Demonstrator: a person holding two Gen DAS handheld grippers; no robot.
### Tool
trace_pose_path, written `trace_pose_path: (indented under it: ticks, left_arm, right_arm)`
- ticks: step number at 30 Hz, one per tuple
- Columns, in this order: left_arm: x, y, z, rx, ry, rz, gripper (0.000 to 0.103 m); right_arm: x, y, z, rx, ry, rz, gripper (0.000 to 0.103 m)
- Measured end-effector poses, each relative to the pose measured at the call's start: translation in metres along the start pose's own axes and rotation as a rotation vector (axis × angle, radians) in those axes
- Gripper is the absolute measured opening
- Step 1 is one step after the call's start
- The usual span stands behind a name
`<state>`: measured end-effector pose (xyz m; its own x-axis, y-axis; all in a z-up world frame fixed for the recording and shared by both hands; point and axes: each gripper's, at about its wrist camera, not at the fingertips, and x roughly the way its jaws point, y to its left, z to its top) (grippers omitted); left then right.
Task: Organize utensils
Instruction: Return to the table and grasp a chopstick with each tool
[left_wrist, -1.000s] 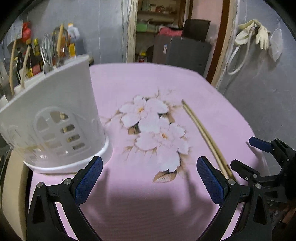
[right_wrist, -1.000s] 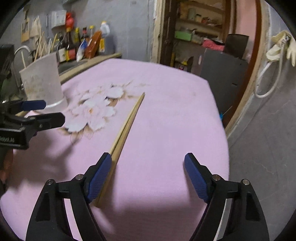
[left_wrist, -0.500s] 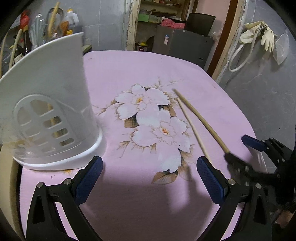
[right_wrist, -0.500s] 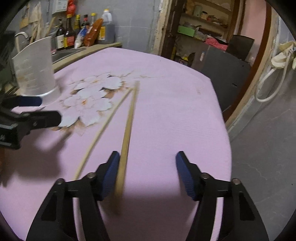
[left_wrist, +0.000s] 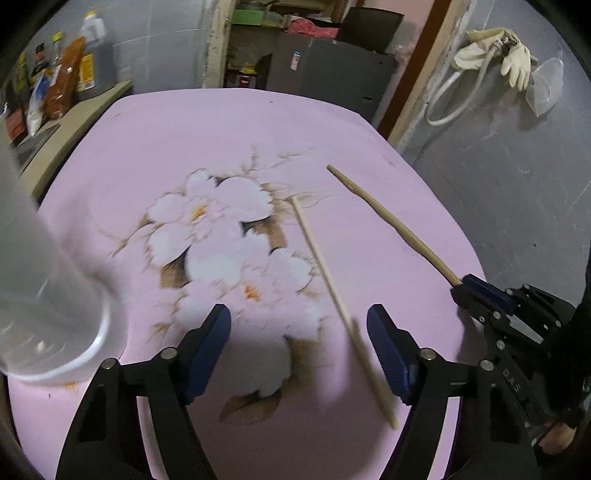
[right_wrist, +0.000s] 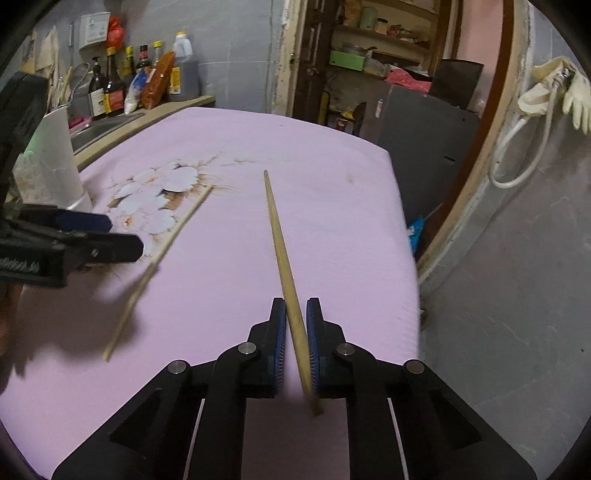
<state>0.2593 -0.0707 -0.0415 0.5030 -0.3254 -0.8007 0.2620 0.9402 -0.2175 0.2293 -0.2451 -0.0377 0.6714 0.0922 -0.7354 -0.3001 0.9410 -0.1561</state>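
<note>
In the left wrist view, my left tongs (left_wrist: 299, 354) have just been closing yet stand apart, a thin pale wooden chopstick (left_wrist: 332, 288) lying between them on the pink flowered table (left_wrist: 184, 125). Lower left, a white plastic utensil holder (left_wrist: 40, 280). In the right wrist view, my right tongs (right_wrist: 296, 343) have just closed and pinch a second, thicker wooden chopstick (right_wrist: 282, 266) at lower centre.

The 2 chopsticks (right_wrist: 282, 254) look like pale, matt wood. A pink cloth (left_wrist: 155, 140) with a soft, matt weave covers the counter. The utensil holder (left_wrist: 33, 295) is white plastic, slightly glossy. Blue ribbed pads (right_wrist: 313, 347) line black matt plastic tongs.
</note>
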Motion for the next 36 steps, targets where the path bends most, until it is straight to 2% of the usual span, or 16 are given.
trace_pose_path:
  ticks: [3, 5, 11, 16, 20, 24, 26, 32, 36]
  left_arm:
    - [0.008, -0.006, 0.009, 0.027, 0.016, -0.005, 0.059]
    - [0.016, -0.008, 0.016, 0.035, 0.036, -0.019, 0.047]
    - [0.036, -0.004, 0.034, 0.010, 0.084, -0.053, 0.024]
    - [0.044, 0.003, 0.050, -0.031, 0.113, -0.082, 0.017]
    - [0.047, 0.005, 0.059, -0.033, 0.138, -0.099, 0.017]
    - [0.048, -0.004, 0.064, 0.013, 0.159, -0.076, 0.017]
    - [0.050, -0.009, 0.063, 0.029, 0.165, -0.057, 0.007]
    - [0.049, -0.004, 0.057, -0.039, 0.148, -0.082, 0.002]
    - [0.032, -0.006, 0.045, -0.044, 0.095, -0.109, 0.002]
  right_arm:
    - [-0.002, -0.009, -0.002, 0.021, 0.017, 0.008, 0.008]
    - [-0.001, -0.014, -0.001, 0.034, 0.033, 0.030, 0.009]
    - [0.014, -0.018, 0.016, 0.018, 0.061, 0.062, 0.009]
    - [0.036, -0.022, 0.040, -0.002, 0.102, 0.109, 0.013]
    - [0.060, -0.020, 0.061, -0.015, 0.144, 0.152, 0.018]
    - [0.081, -0.018, 0.079, -0.009, 0.172, 0.181, 0.018]
    - [0.085, -0.018, 0.082, -0.001, 0.177, 0.191, 0.009]
    - [0.075, -0.023, 0.075, 0.104, 0.135, 0.237, 0.005]
    - [0.052, -0.022, 0.062, 0.194, 0.039, 0.275, 0.005]
